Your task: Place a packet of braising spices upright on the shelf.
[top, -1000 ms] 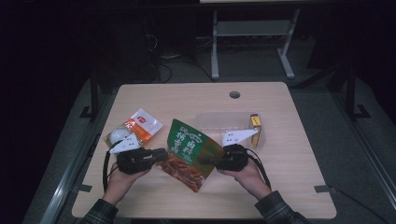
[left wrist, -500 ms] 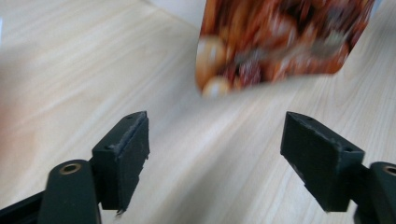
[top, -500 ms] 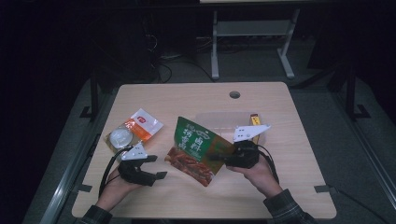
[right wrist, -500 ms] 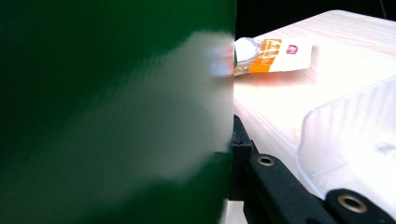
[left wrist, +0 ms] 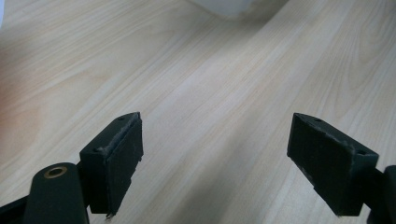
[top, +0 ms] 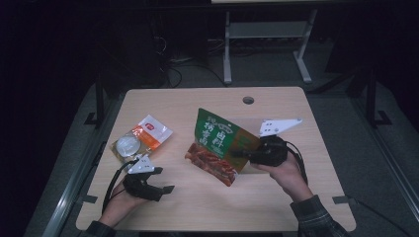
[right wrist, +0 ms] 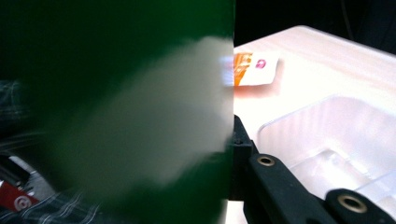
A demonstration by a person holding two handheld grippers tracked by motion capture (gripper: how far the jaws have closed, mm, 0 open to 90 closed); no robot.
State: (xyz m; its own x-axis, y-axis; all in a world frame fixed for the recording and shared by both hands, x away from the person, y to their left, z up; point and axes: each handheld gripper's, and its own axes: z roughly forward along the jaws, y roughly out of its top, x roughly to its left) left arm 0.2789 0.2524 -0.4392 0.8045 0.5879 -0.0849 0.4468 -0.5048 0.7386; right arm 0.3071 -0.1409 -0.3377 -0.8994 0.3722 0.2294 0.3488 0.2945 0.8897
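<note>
Above clear tray: green snack bag, right hand-held gripper clamped.

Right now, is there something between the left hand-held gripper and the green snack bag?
Nothing visible. The left hand-held gripper is open over bare table; the green snack bag hangs in the right hand-held gripper.

The green bag is a flat snack pouch with pale characters across its upper face and a picture of reddish-brown food on its lower part. It stands tilted above the middle of the desk, lifted by its right edge, lower corner towards the person. In the right gripper view its dark green back is close and blurred.
</note>
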